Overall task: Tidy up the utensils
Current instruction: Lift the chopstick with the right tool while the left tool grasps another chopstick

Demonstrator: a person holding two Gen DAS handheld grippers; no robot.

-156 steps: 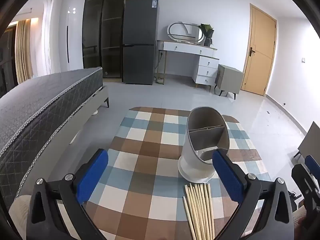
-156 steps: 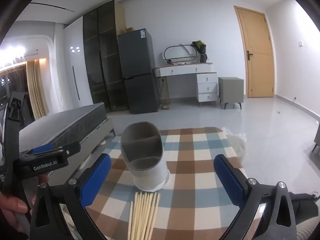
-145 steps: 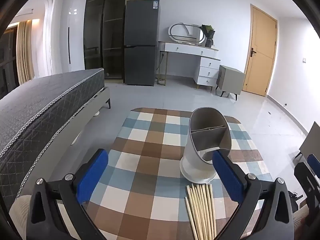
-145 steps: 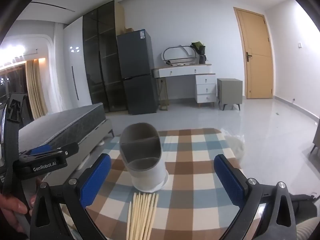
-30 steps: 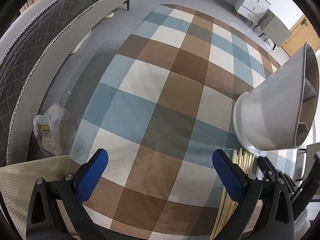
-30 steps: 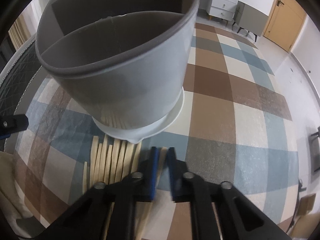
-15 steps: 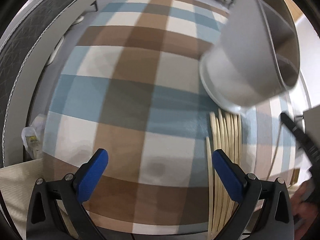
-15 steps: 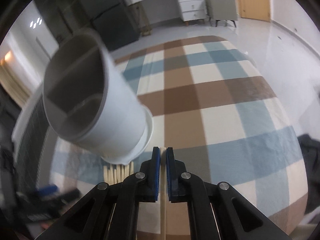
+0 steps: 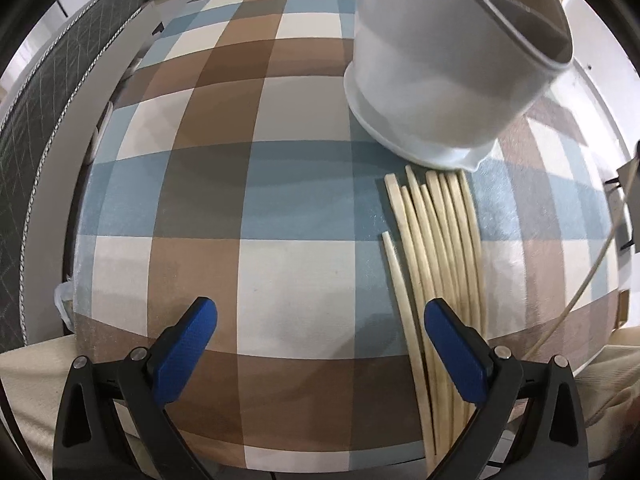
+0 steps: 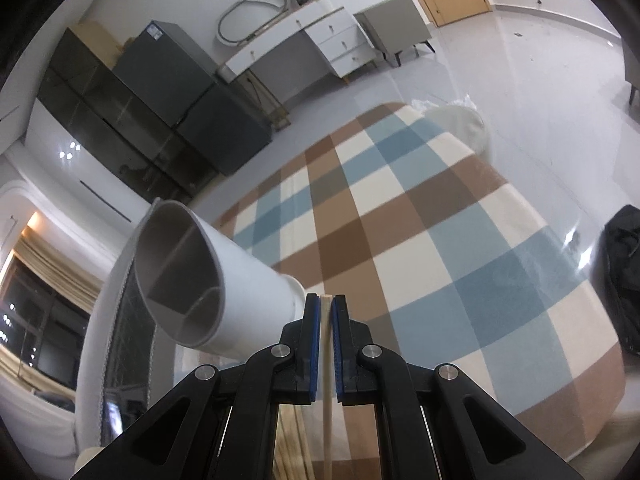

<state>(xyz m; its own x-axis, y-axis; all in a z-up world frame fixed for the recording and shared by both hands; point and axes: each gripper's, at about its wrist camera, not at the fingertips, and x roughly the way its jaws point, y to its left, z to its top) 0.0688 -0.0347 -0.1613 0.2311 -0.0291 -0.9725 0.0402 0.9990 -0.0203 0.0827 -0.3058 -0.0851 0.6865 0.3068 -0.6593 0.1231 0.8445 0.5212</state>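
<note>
The right gripper (image 10: 327, 312) had its blue-padded fingers (image 10: 314, 332) pressed onto a single pale chopstick (image 10: 328, 380), which ran straight down the narrow slot between them, its squared tip just clear of the fingertips and its shaft passing back under the gripper body. Just to the left of that tip stood the white utensil holder (image 10: 224, 288), its open mouth with inner dividers turned toward the camera, resting on the checked surface (image 10: 460, 264). In the left wrist view, the left gripper (image 9: 321, 322) hung over the same surface (image 9: 224, 184) with its fingers (image 9: 188, 340) spread wide and nothing between them. The remaining chopsticks (image 9: 436, 240) lay side by side in a loose bundle, their far ends just short of the base of the utensil holder (image 9: 440, 80); the bundle passed beneath and just beside the right-hand finger, outside the gap.
</note>
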